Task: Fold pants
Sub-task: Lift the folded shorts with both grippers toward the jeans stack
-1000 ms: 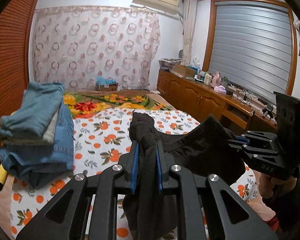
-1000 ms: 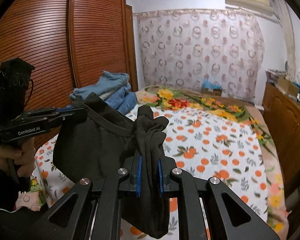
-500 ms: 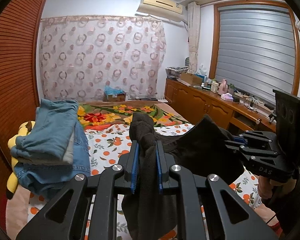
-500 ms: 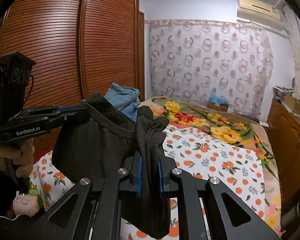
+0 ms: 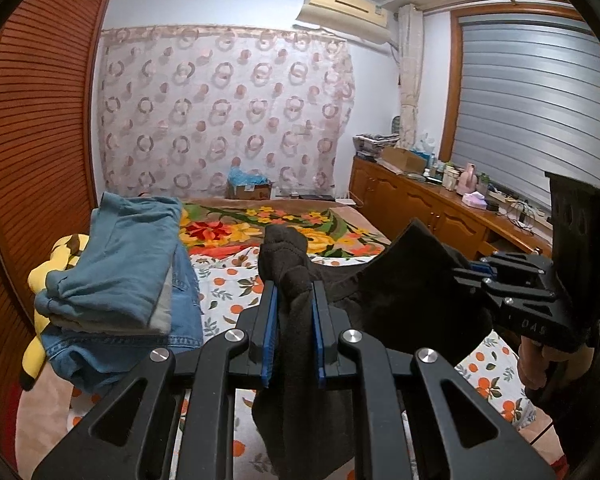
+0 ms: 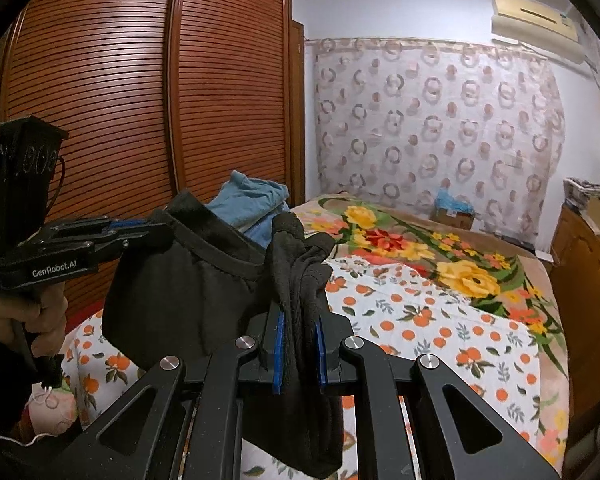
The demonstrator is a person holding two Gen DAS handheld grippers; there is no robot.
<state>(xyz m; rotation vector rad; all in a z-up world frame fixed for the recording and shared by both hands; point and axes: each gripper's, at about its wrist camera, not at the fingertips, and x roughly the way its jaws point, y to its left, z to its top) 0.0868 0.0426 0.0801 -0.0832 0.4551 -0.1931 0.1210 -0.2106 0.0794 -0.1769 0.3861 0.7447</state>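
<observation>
Pants (image 5: 400,300), black, hang in the air between your two hand-held grippers, above the near part of the bed (image 6: 440,320). Your left hand-held gripper (image 5: 294,320) pinches a bunched fold of the waist; your right hand-held gripper (image 6: 299,340) pinches another bunch, with the waistband sagging between them. You have open bedspread ahead and to the right, up to the wooden cabinet (image 5: 420,208). On the left, one stack of folded jeans (image 5: 120,280) sits by the bed's edge, close against the slatted wardrobe (image 6: 120,120). One yellow plush toy (image 5: 44,280) lies under that stack.
</observation>
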